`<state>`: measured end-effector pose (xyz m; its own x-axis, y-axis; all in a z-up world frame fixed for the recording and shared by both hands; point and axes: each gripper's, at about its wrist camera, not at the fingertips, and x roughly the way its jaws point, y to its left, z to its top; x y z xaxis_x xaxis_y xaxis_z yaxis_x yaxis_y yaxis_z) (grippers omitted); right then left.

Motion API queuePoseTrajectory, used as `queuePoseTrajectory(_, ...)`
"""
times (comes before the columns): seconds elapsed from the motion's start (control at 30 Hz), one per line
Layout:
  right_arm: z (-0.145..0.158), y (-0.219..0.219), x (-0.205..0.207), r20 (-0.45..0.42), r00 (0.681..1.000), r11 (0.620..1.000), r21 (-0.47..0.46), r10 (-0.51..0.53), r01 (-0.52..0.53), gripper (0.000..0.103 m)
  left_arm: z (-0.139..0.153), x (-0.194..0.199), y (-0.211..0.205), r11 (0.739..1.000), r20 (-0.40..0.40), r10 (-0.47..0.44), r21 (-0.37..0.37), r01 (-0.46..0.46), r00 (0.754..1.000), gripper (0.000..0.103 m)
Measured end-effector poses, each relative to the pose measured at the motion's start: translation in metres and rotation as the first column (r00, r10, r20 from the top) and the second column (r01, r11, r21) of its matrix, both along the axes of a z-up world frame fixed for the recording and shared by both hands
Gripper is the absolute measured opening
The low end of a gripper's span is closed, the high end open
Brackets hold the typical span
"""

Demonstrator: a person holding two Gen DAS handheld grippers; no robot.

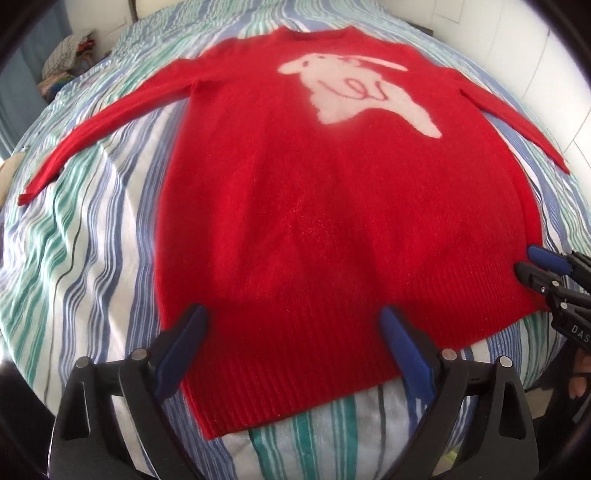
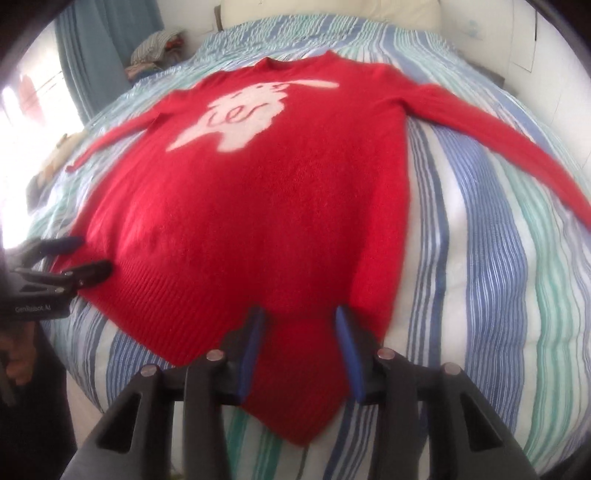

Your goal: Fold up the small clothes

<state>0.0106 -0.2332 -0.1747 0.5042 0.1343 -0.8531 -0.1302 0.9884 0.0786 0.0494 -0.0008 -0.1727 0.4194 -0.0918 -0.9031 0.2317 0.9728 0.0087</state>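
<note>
A red knitted sweater with a white animal motif lies flat and face up on the striped bedspread, both sleeves spread out. My left gripper stands wide open over the ribbed hem near its left corner, and its pads press on nothing. It also shows at the left edge of the right wrist view, left gripper. My right gripper is partly open over the hem's right corner, with flat cloth lying between its fingers. It appears again at the sweater's right edge, right gripper.
A pile of clothes sits beyond the bed's far left corner, next to a blue curtain. A pale pillow lies at the head of the bed. White wall panels stand on the right.
</note>
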Motion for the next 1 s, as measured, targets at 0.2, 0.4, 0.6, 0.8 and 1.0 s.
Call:
queuePoseTrajectory(0.2, 0.004, -0.003, -0.006, -0.053, 0.999, 1.000, -0.008, 0.001, -0.001, 0.041, 0.005, -0.004, -0.001, 1.000, -0.053, -0.003, 0.016, 0.004, 0.999, 0.096)
queuePoseTrajectory(0.4, 0.005, -0.018, -0.021, -0.199, 0.980, 0.999, 0.042, -0.013, 0.022, 0.050, 0.042, -0.015, 0.012, 0.998, -0.006, -0.013, -0.057, 0.012, 1.000, 0.096)
queuePoseTrajectory(0.6, 0.053, -0.108, 0.001, -0.103, 0.986, 0.978, 0.151, -0.129, 0.144, 0.050, 0.089, 0.021, 0.048, 0.984, 0.193, 0.150, -0.120, -0.129, 0.970, 0.096)
queuePoseTrajectory(0.8, 0.059, -0.301, 0.046, -0.045, 0.808, 0.701, 0.471, -0.588, 0.536, 0.054, 0.069, 0.049, 0.087, 0.944, 0.257, 0.324, -0.154, -0.292, 0.910, 0.096)
queuePoseTrajectory(1.0, 0.000, -0.384, 0.040, -0.184, 0.613, 0.379, 0.641, -0.768, 0.667, 0.052, 0.039, 0.047, 0.112, 0.921, 0.226, 0.389, -0.131, -0.367, 0.893, 0.096)
